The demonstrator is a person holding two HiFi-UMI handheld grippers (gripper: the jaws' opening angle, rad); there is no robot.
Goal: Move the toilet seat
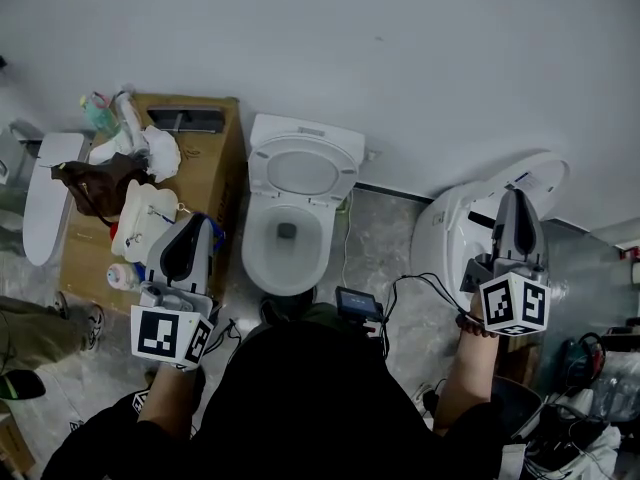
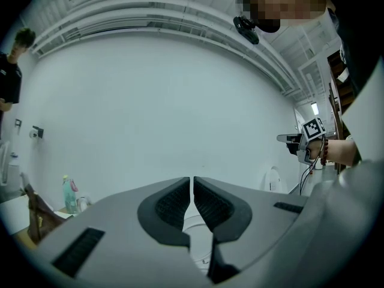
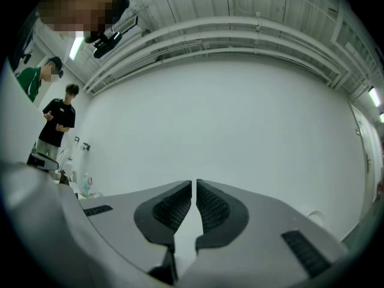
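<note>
The toilet seat (image 1: 304, 168) stands raised in the upper middle of the frame, above the toilet bowl (image 1: 284, 236), and the left gripper (image 1: 200, 220) and right gripper (image 1: 516, 196), both closed and empty, are well apart from it, so the move appears either not yet started or already done.

On my feed the wearer has a black top (image 1: 300, 408). Each hand carries a smooth grey, beak-shaped tool, the left gripper (image 1: 205, 221) and the right gripper (image 1: 515, 194), each with a black oval inset on top. A white cube with black square markers (image 1: 170, 336) sits at each one's rear. The inner pads (image 2: 173, 201) are black and ribbed. A dark beaded bracelet (image 1: 472, 328) circles the right wrist. Thin black cables (image 1: 425, 286) lead to a small black device (image 1: 358, 303).
</note>
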